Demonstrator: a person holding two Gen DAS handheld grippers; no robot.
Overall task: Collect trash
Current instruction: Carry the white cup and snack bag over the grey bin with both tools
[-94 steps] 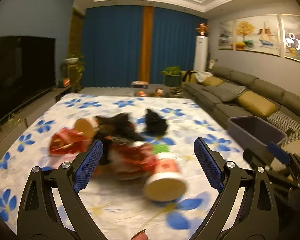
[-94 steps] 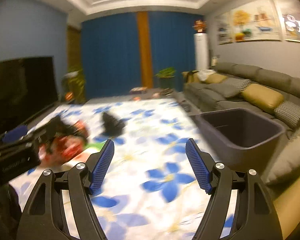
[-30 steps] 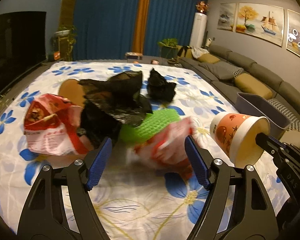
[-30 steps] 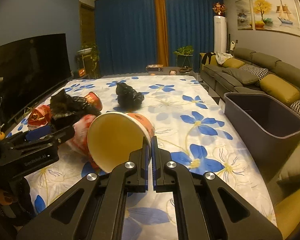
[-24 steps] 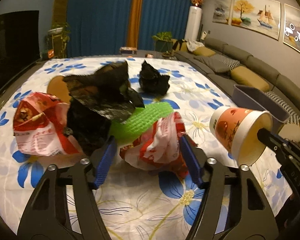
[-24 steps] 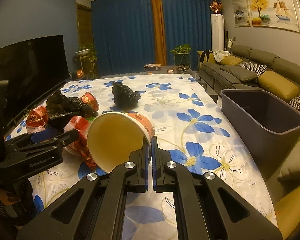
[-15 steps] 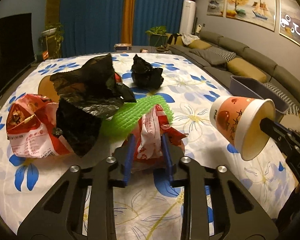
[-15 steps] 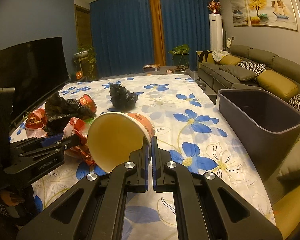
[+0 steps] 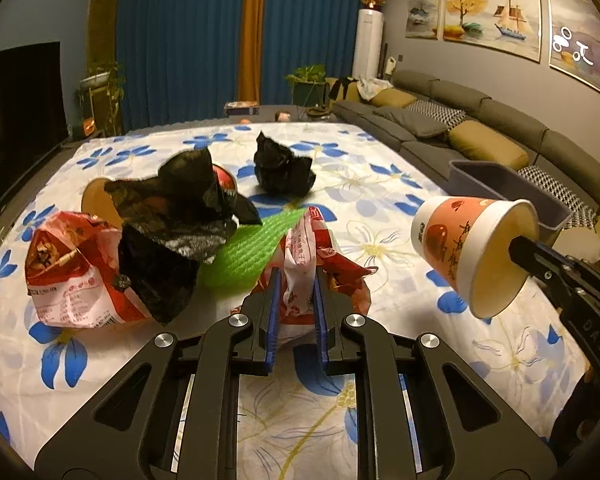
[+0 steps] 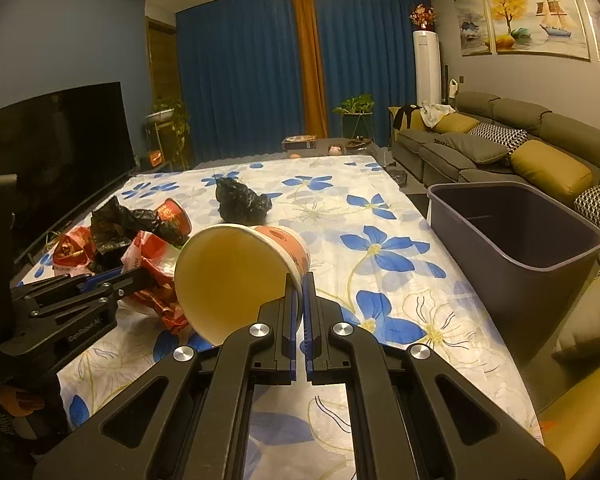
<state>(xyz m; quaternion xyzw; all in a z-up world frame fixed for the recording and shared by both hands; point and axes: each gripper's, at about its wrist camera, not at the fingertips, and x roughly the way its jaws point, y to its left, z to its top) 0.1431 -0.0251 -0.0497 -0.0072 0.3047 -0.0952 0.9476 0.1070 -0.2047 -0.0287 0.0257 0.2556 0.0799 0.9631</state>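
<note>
My left gripper (image 9: 296,276) is closing on a crumpled red and white wrapper (image 9: 300,252), and its blue pads press the wrapper from both sides. Just beyond it lie a green mesh sleeve (image 9: 248,248), a torn black bag (image 9: 172,216) and a red and white snack bag (image 9: 68,276). My right gripper (image 10: 299,280) is shut on the rim of an orange paper cup (image 10: 236,276), held tilted above the cloth with its mouth toward the camera. The same cup (image 9: 452,248) shows at the right of the left wrist view.
A dark grey bin (image 10: 520,280) stands off the right edge of the flowered cloth (image 10: 380,216), next to a sofa (image 10: 540,160). A balled black bag (image 10: 240,200) and a second cup (image 10: 172,216) lie farther back. A television (image 10: 60,140) is on the left.
The left gripper's jaws went from wide apart to pinching the red and white wrapper. The right gripper kept hold of the cup and barely moved.
</note>
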